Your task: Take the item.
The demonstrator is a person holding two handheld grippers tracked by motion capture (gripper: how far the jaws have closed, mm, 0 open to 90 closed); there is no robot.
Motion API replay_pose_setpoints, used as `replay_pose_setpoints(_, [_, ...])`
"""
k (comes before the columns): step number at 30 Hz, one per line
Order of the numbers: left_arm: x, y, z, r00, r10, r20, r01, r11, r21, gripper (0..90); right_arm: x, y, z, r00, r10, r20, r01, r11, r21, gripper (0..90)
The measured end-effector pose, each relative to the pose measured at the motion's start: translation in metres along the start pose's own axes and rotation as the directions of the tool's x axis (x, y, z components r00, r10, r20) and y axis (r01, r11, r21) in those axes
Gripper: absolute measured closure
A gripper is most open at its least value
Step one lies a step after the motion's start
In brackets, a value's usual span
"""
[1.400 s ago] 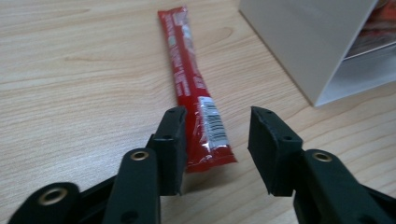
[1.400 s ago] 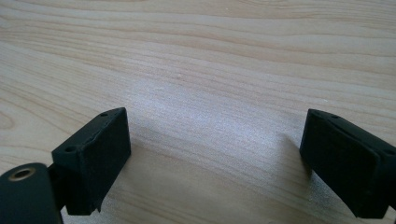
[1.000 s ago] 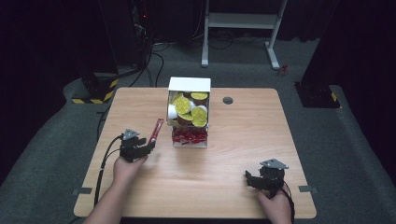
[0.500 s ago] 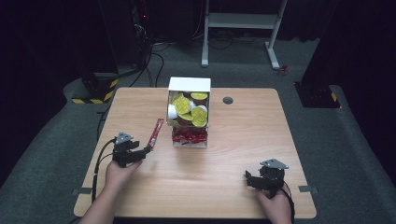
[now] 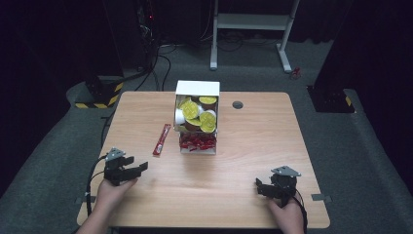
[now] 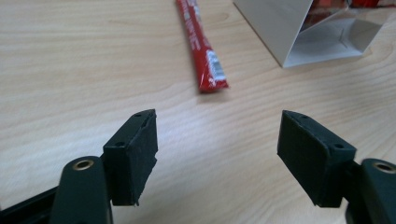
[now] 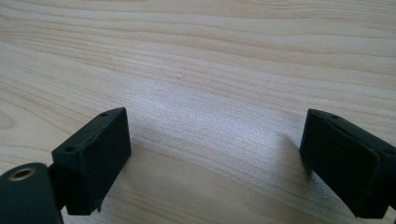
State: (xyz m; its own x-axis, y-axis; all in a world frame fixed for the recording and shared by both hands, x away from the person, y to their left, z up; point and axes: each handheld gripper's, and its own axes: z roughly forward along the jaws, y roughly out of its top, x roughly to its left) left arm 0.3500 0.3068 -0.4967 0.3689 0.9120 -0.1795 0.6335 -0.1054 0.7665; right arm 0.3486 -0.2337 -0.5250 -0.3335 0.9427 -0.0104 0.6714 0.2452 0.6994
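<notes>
Red sachet stick (image 5: 161, 139) lies flat on the desk (image 5: 253, 146), left of centre in the high view, just beside the left wall of the white box (image 5: 197, 117) but apart from it. Its long axis runs from lower left to upper right of that frame, nearly along the line of reach from the person's side.

Left gripper (image 5: 127, 169) sits at lower left of the high view, low over the desk, jaws spread wide and holding nothing. In the left gripper view the sachet (image 6: 201, 44) lies ahead of the open jaws, in the upper middle of the frame, its near sealed end pointing back toward the gap between them and a strip of bare wood between. The box corner (image 6: 299, 32) shows at upper right of that view.

Right gripper (image 5: 272, 187) sits at lower right of the high view, well apart from the sachet, with the box area between. Jaws likewise spread and empty; the right gripper view has bare desk grain (image 7: 201, 84) ahead.

Box holds yellow-lidded cups (image 5: 195, 114) in its upper part and more red sachets (image 5: 197, 141) in its near compartment.

Judgement: the left gripper is much the nearer. Since the sachet lies almost end-on to it, a pinch across the narrow width near the close end looks the likeliest approach; the thin, flat packet could slide on the wood.
</notes>
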Motion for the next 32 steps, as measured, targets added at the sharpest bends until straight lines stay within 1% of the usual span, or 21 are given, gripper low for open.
replay_pose_setpoints(2, [0.002, -0.006, -0.004, 1.0000, 0.006, -0.005, -0.006, 1.0000, 0.003, 27.1, 0.000, 0.000, 0.000, 1.0000, -0.003, 0.000, 0.003, 1.000, -0.001, 8.6])
replay_pose_setpoints(3, [0.004, -0.009, -0.005, 0.9996, 0.023, -0.017, -0.023, 0.9997, 0.008, 26.2, 0.000, 0.000, 0.000, 1.0000, 0.000, 0.000, 0.000, 1.000, 0.000, 8.6])
replay_pose_setpoints(4, [0.004, -0.013, -0.006, 0.9993, 0.031, -0.022, -0.030, 0.9992, 0.027, 25.2, 0.000, 0.000, 0.000, 1.0000, -0.002, 0.000, 0.002, 1.000, -0.001, 8.7])
replay_pose_setpoints(5, [0.005, -0.016, -0.006, 0.9980, 0.055, -0.032, -0.054, 0.9973, 0.051, 24.1, 0.000, 0.000, 0.000, 1.0000, 0.000, 0.000, 0.000, 1.000, 0.000, 8.6])
replay_pose_setpoints(6, [0.004, -0.019, -0.006, 0.9974, 0.062, -0.038, -0.059, 0.9959, 0.069, 22.1, 0.000, 0.000, 0.000, 1.0000, -0.002, 0.000, 0.002, 1.000, -0.001, 8.6])
replay_pose_setpoints(7, [0.004, -0.023, -0.007, 0.9956, 0.082, -0.044, -0.078, 0.9932, 0.086, 21.1, 0.000, 0.000, 0.000, 1.0000, -0.002, 0.001, 0.002, 1.000, -0.001, 8.6])
replay_pose_setpoints(8, [0.004, -0.027, -0.007, 0.9960, 0.079, -0.041, -0.075, 0.9924, 0.098, 19.9, 0.000, 0.000, 0.000, 1.0000, -0.003, 0.001, 0.003, 1.000, -0.001, 8.6])
replay_pose_setpoints(9, [0.004, -0.031, -0.008, 0.9955, 0.086, -0.041, -0.081, 0.9904, 0.112, 18.6, 0.000, 0.000, 0.000, 1.0000, -0.002, 0.001, 0.002, 1.000, -0.001, 8.6])
replay_pose_setpoints(10, [0.004, -0.035, -0.008, 0.9944, 0.095, -0.048, -0.088, 0.9882, 0.125, 17.5, 0.000, 0.000, 0.000, 1.0000, -0.002, 0.001, 0.002, 1.000, -0.001, 8.6])
replay_pose_setpoints(11, [0.003, -0.040, -0.008, 0.9933, 0.101, -0.057, -0.093, 0.9874, 0.128, 16.0, 0.000, 0.000, 0.000, 1.0000, -0.002, 0.001, 0.002, 1.000, -0.001, 8.6])
replay_pose_setpoints(13, [0.000, -0.049, -0.010, 0.9846, 0.148, -0.093, -0.139, 0.9855, 0.096, 14.9, 0.000, 0.000, 0.000, 1.0000, -0.006, 0.001, 0.006, 1.000, -0.002, 8.6])
replay_pose_setpoints(14, [-0.001, -0.051, -0.010, 0.9815, 0.160, -0.105, -0.150, 0.9843, 0.093, 14.8, 0.000, 0.000, 0.000, 1.0000, -0.002, 0.001, 0.002, 1.000, -0.001, 8.6])
replay_pose_setpoints(16, [-0.004, -0.053, -0.010, 0.9824, 0.148, -0.114, -0.139, 0.9869, 0.081, 14.3, 0.000, 0.000, 0.000, 1.0000, -0.002, 0.001, 0.002, 1.000, 0.000, 8.6])
replay_pose_setpoints(18, [-0.005, -0.054, -0.010, 0.9824, 0.144, -0.119, -0.136, 0.9880, 0.073, 14.2, 0.000, 0.000, 0.000, 1.0000, -0.002, 0.001, 0.002, 1.000, -0.001, 8.6])
replay_pose_setpoints(21, [-0.005, -0.053, -0.010, 0.9823, 0.142, -0.123, -0.133, 0.9882, 0.076, 13.3, 0.000, 0.000, 0.000, 1.0000, -0.001, 0.001, 0.001, 1.000, -0.001, 8.7])
replay_pose_setpoints(24, [-0.005, -0.053, -0.009, 0.9811, 0.149, -0.123, -0.140, 0.9869, 0.079, 12.4, 0.001, -0.001, -0.001, 1.0000, 0.002, 0.003, -0.002, 1.000, 0.000, 8.7])
replay_pose_setpoints(28, [-0.005, -0.053, -0.009, 0.9818, 0.146, -0.121, -0.137, 0.9873, 0.080, 11.6, 0.001, -0.001, -0.001, 1.0000, 0.008, 0.003, -0.008, 1.000, 0.001, 8.7])
replay_pose_setpoints(32, [-0.005, -0.053, -0.009, 0.9810, 0.151, -0.121, -0.142, 0.9862, 0.086, 11.6, 0.001, 0.002, 0.002, 0.9999, 0.008, 0.014, -0.008, 1.000, 0.001, 7.9])
